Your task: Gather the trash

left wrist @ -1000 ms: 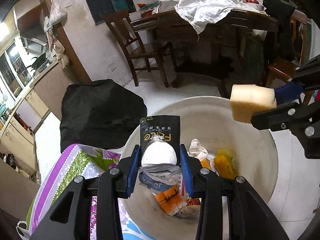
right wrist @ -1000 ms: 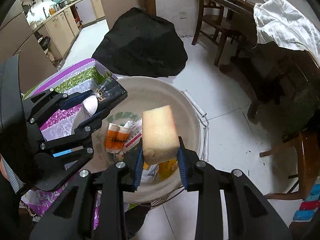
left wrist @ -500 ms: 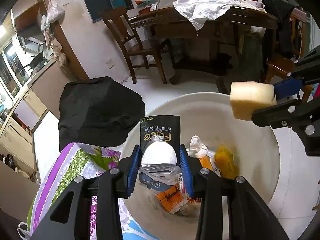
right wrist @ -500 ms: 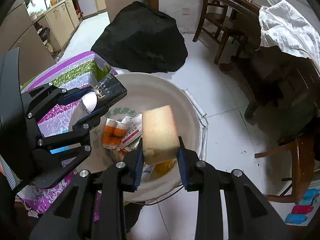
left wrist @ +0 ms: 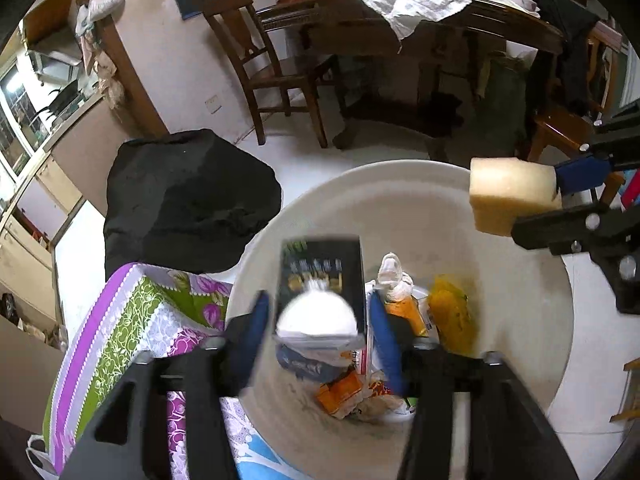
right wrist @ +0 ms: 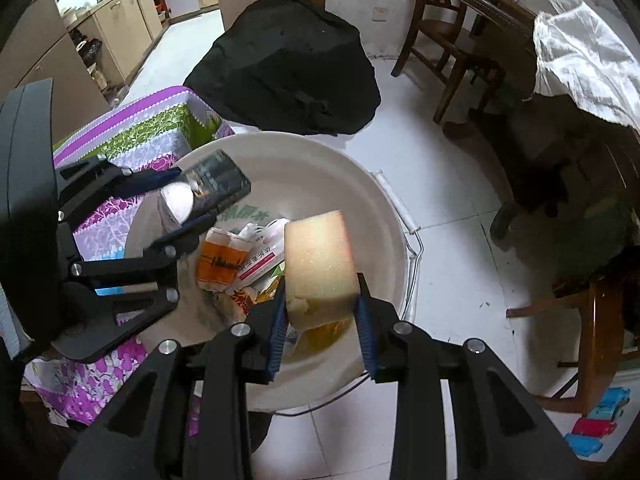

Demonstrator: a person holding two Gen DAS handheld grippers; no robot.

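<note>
Your left gripper (left wrist: 316, 320) hangs over the white basin (left wrist: 520, 320) with its jaws spread; the black tissue pack (left wrist: 322, 272) sits blurred between them, seemingly loose. Let it fall clear before you pull away. Your right gripper (right wrist: 322, 312) pinches the yellow sponge (right wrist: 320, 256) above the basin's rim; carry it over the middle, then part the jaws. Inside lie orange wrappers (right wrist: 220, 264) and crumpled paper.
</note>
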